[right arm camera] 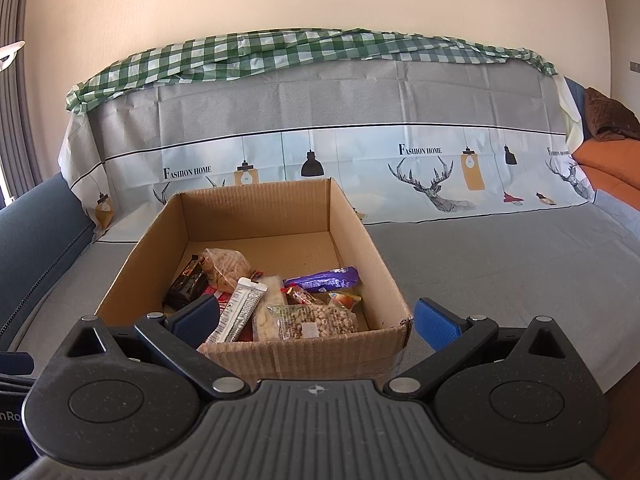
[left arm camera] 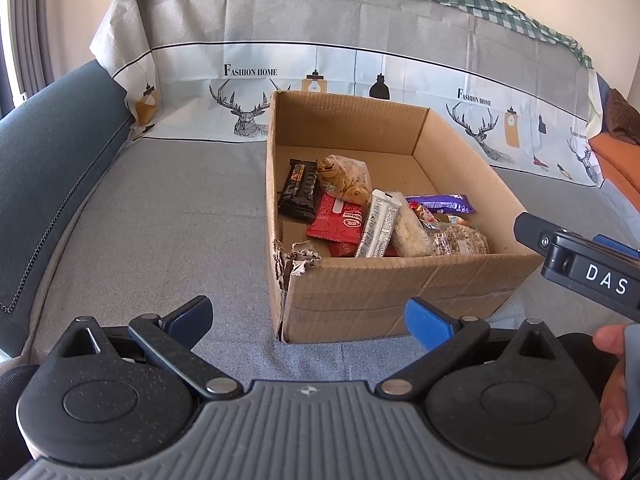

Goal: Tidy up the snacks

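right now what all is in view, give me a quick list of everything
cardboard box: 1, brown, open, on the grey cover
black bar: 1, box, left side
clear nut bag: 1, beside the black bar
red packet: 1, box middle
silver stick pack: 1, across the red packet
purple wrapper: 1, box right side
clear puffed-grain bag: 1, near wall
checked cloth: 1, green-white, along backrest top
left gripper: open, empty
right gripper: open, empty
hand: 1, right edge

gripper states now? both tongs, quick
Left tongs: open, holding nothing, short of the cardboard box.
Right tongs: open, holding nothing, at the box's near wall.
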`<state>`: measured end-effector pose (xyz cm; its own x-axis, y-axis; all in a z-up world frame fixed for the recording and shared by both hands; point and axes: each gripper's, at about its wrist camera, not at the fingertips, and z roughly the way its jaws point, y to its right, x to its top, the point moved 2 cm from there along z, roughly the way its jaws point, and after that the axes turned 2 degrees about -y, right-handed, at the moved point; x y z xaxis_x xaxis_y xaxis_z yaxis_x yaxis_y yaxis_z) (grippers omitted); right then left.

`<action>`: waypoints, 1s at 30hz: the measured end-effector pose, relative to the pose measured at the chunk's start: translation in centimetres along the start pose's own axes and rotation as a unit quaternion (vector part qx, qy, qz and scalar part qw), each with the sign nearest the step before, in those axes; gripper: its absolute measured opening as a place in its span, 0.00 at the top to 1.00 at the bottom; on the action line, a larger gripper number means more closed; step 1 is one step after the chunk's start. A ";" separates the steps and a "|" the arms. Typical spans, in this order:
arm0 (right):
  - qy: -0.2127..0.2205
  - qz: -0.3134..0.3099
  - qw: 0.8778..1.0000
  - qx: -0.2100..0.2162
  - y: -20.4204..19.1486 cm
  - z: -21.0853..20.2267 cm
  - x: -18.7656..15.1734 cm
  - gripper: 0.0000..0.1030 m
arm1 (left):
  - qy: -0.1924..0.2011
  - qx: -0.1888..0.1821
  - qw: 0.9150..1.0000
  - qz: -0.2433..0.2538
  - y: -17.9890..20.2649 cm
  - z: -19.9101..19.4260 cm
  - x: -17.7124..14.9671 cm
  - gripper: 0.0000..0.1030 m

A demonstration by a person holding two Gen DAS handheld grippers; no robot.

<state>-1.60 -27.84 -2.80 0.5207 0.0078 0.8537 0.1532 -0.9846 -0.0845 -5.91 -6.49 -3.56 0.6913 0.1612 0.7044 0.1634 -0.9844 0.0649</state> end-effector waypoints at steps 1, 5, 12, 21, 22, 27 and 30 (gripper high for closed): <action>0.000 0.000 1.000 0.000 0.0 0.0 0.0 0.01 | 0.001 0.000 1.000 0.001 0.1 0.0 0.0 0.00; 0.000 -0.002 1.000 0.000 0.0 0.0 0.0 0.01 | 0.002 -0.001 1.000 0.002 0.1 0.0 -0.2 0.00; 0.001 -0.002 1.000 -0.001 -0.1 0.0 0.0 0.01 | 0.005 -0.003 1.000 0.004 0.2 0.0 -0.4 0.00; 0.003 -0.001 1.000 0.002 0.1 0.0 -0.1 0.01 | 0.001 -0.004 1.000 0.005 0.2 0.7 -0.3 0.00; 0.002 -0.002 1.000 0.002 0.1 0.0 0.0 0.01 | 0.001 -0.005 1.000 0.004 0.2 0.8 -0.3 0.00; 0.001 -0.008 1.000 0.001 0.0 0.2 0.1 0.01 | 0.004 -0.009 1.000 0.010 0.4 1.0 -0.2 0.00; -0.002 -0.005 1.000 0.000 0.2 0.5 0.3 0.01 | 0.008 -0.012 1.000 0.016 0.5 1.1 -0.1 0.00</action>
<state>-1.04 -27.97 -2.84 0.5221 0.0185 0.8527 0.1590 -0.9844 -0.0759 -5.12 -6.90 -4.39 0.6848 0.1287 0.7173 0.1243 -0.9905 0.0590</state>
